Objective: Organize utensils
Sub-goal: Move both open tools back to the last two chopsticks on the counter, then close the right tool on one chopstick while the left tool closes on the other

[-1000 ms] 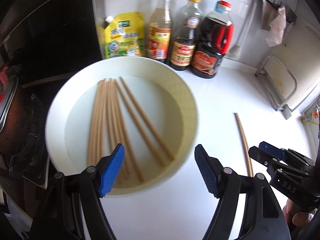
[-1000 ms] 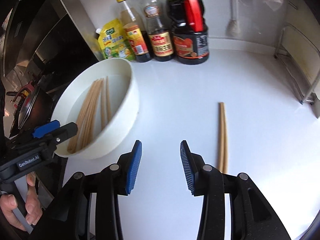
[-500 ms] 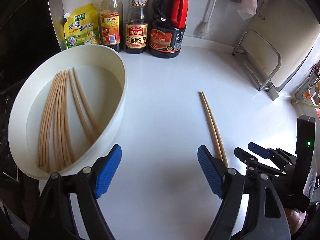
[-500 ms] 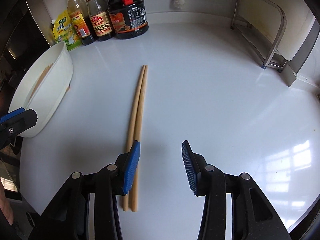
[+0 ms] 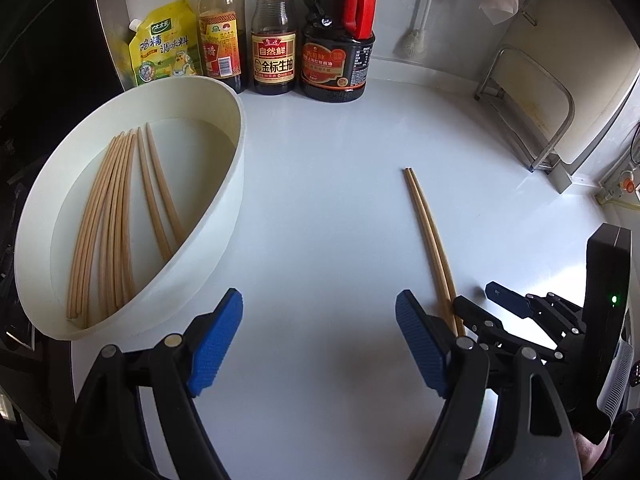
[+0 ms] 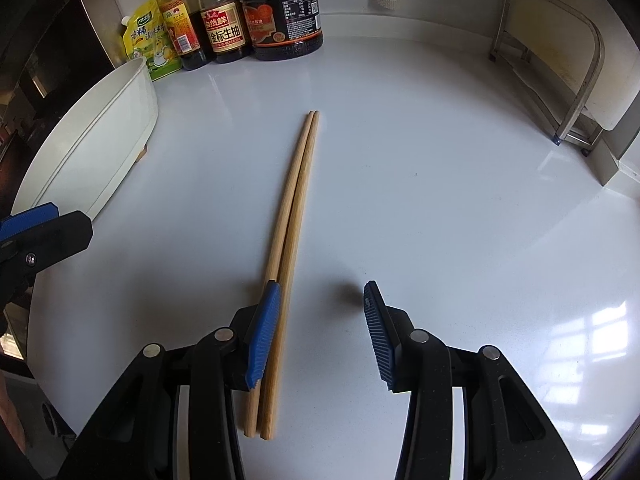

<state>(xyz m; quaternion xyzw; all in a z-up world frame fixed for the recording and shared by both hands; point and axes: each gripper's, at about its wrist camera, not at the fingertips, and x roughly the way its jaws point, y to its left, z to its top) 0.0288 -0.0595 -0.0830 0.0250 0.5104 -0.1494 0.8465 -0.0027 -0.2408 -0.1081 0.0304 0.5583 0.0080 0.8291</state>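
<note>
On the white desk (image 6: 400, 200), the right gripper (image 6: 320, 336) has come down with empty half-open jaws beside the chopstick pair (image 6: 294, 216), ready to grasp; the left gripper (image 5: 320, 340) hangs wide open, empty.

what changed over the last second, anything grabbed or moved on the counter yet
Both views swung off the white bowl toward the loose chopstick pair. The right hand-held gripper came down over the pair's near end, jaws open, one pad beside the sticks; nothing is gripped. The left hand-held gripper is open and empty. The pair, the bowl with its chopsticks and the sauce bottles stayed put.
</note>
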